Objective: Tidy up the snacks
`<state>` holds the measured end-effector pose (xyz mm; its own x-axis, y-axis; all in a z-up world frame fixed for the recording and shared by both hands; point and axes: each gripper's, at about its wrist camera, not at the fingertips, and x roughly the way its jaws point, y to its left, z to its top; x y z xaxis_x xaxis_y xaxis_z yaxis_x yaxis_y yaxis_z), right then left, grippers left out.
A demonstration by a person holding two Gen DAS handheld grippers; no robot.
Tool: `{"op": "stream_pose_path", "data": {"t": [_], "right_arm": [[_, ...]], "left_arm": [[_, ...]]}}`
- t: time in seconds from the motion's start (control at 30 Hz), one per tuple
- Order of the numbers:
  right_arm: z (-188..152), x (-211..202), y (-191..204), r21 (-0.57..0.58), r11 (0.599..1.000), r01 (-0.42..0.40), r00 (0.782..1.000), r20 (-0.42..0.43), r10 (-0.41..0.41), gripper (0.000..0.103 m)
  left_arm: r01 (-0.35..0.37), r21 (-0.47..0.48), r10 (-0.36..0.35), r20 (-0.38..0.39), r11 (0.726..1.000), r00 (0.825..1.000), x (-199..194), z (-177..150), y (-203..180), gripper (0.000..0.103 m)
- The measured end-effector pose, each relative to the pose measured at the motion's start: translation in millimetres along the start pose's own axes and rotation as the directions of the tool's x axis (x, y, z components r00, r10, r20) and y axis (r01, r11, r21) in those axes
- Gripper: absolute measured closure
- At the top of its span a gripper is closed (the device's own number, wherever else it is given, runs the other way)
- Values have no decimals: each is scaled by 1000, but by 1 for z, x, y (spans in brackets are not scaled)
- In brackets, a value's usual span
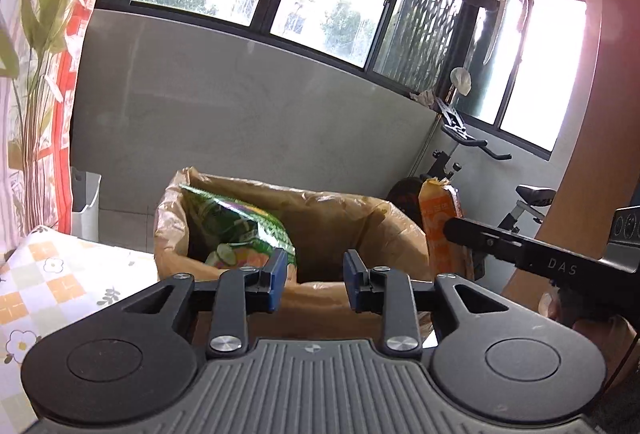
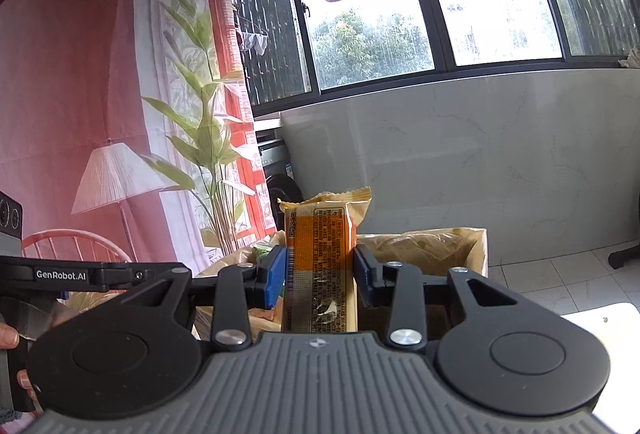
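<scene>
A green snack bag (image 1: 236, 230) leans inside the cardboard box (image 1: 340, 218), which is lined with a brownish plastic bag. My left gripper (image 1: 316, 280) hovers just before the box's near rim, open, with nothing between its blue pads (image 1: 280, 278); the bag's lower corner shows right behind the left pad. To the right, an orange snack packet (image 1: 440, 226) stands upright above the box's right edge. In the right wrist view my right gripper (image 2: 320, 274) is shut on that orange packet (image 2: 320, 254), which rises upright between the pads, over the box (image 2: 440, 246). The left gripper (image 2: 100, 274) shows at the left edge.
A floral tablecloth (image 1: 60, 282) covers the table at the lower left. A white bin (image 1: 86, 202) stands by the grey wall, and an exercise bike (image 1: 520, 202) behind the box. Laundry hangs overhead. A person's hand (image 2: 8, 338) grips the left handle. Tiled floor (image 2: 560, 274) lies to the right.
</scene>
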<state>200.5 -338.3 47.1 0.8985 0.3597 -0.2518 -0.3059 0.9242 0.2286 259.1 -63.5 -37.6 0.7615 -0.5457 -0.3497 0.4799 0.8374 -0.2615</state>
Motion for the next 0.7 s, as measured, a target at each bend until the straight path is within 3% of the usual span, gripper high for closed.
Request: {"op": "stream_pose_path", "data": {"t": [0.07, 0.13, 0.2, 0.23, 0.4, 0.5, 0.63, 0.7], "right_arm": [[-3, -1, -1, 19, 1000, -6, 1000, -3, 6, 64], [-6, -6, 2, 19, 1000, -11, 1000, 8, 11, 64], [-12, -14, 5, 27, 1000, -15, 1000, 16, 15, 64], [-16, -17, 6, 36, 999, -19, 1000, 15, 19, 64], [-48, -33, 19, 61, 998, -13, 1000, -24, 14, 64], [-65, -40, 22, 66, 998, -5, 998, -64, 9, 64], [-80, -44, 16, 96, 995, 15, 994, -109, -4, 64], [-84, -46, 13, 110, 994, 27, 993, -117, -14, 64]], "left_arm": [[-29, -1, 29, -32, 1000, 999, 1, -8, 8, 70], [-40, -5, 39, -83, 999, 996, 5, -21, 13, 61], [-52, -24, 48, -148, 998, 988, 12, -41, 20, 47], [-62, -36, 54, -181, 997, 982, 15, -52, 24, 46], [-137, -163, 66, -383, 977, 921, 32, -114, 47, 47], [-179, -213, 67, -448, 961, 892, 40, -134, 52, 47], [-221, -79, 162, -457, 972, 875, 53, -140, 42, 46], [-217, 14, 199, -460, 976, 865, 62, -144, 33, 37]]}}
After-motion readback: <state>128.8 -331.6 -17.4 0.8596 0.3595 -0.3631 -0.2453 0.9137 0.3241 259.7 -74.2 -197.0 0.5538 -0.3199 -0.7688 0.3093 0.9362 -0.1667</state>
